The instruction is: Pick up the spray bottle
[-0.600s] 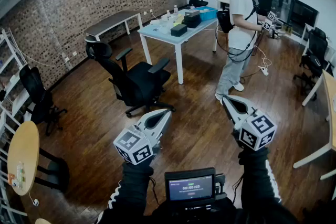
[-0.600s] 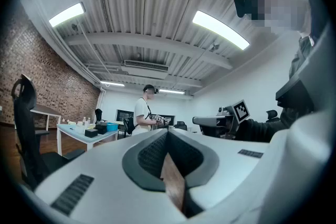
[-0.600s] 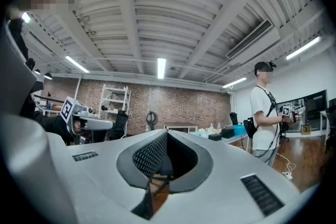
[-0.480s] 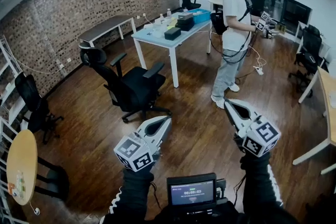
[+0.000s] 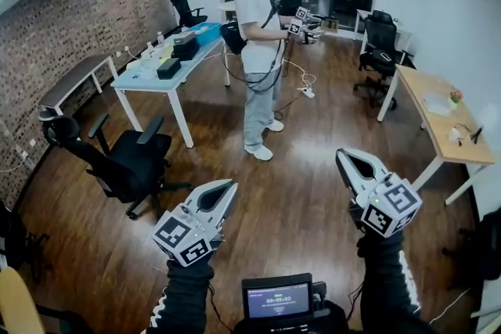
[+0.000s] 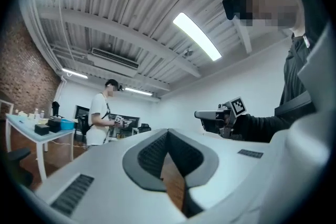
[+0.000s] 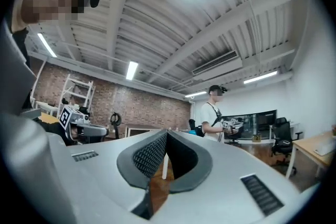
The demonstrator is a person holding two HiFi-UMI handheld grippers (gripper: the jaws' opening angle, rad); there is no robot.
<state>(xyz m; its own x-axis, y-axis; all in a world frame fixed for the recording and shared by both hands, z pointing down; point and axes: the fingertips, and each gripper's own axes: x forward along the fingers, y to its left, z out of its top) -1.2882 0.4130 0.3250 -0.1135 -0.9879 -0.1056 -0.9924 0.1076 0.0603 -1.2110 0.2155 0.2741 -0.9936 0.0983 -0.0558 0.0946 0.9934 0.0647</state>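
Note:
I cannot pick out a spray bottle in any view. Small bottles and black boxes [image 5: 167, 68] crowd the light blue table [image 5: 135, 82] at the far left, too small to identify. My left gripper [image 5: 231, 185] is held level over the wooden floor, jaws shut, nothing between them. My right gripper [image 5: 342, 155] is also level and shut, and empty. In the left gripper view the closed jaws of the left gripper [image 6: 168, 131] point across the room, with the right gripper [image 6: 218, 115] beside them. In the right gripper view the right gripper [image 7: 167, 132] is closed too.
Another person [image 5: 258, 51] holding grippers stands between me and the table. A black office chair [image 5: 117, 160] is at the left, a wooden desk [image 5: 438, 117] at the right, another black chair [image 5: 380, 51] behind it. A small screen [image 5: 278, 299] hangs at my chest.
The view has swung right: the table, chair and person slid left in the frame, and the wooden desk came into view. Both grippers stay shut and empty in front of me.

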